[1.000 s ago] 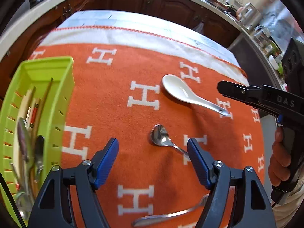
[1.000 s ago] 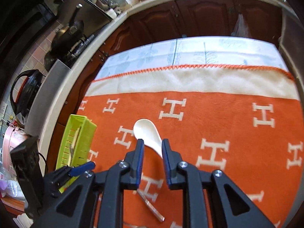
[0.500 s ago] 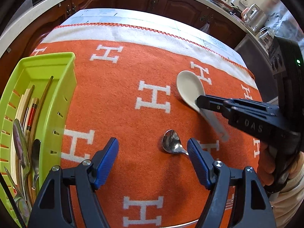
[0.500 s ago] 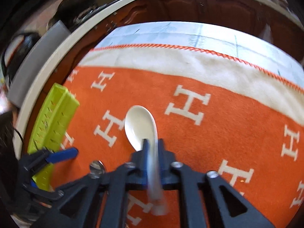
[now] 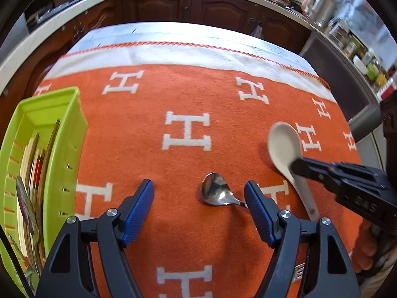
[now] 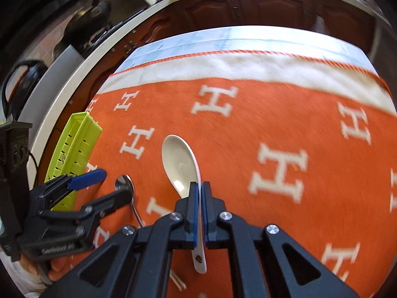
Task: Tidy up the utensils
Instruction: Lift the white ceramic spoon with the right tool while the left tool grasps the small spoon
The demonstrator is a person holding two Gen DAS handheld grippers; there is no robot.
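Home kitchen — wooden cabinets (image 5: 198, 7), kettle (image 6: 18, 84)

The blanket (image 5: 188, 92) over the surface is a matt, fuzzy woven cloth with a twisted cord edge. The white spoon (image 6: 181, 164) looks like glazed ceramic, smooth and glossy. The small spoon (image 5: 217, 193) is polished metal, bright as a mirror. The green tray (image 5: 77, 134) is smooth, slightly shiny plastic with slotted walls. Both the left gripper (image 5: 198, 208) and the right gripper (image 6: 199, 208) have matt black plastic frames, ribbed blue rubbery pads and shiny metal screws. The cabinets (image 5: 198, 7) behind are dark varnished wood.
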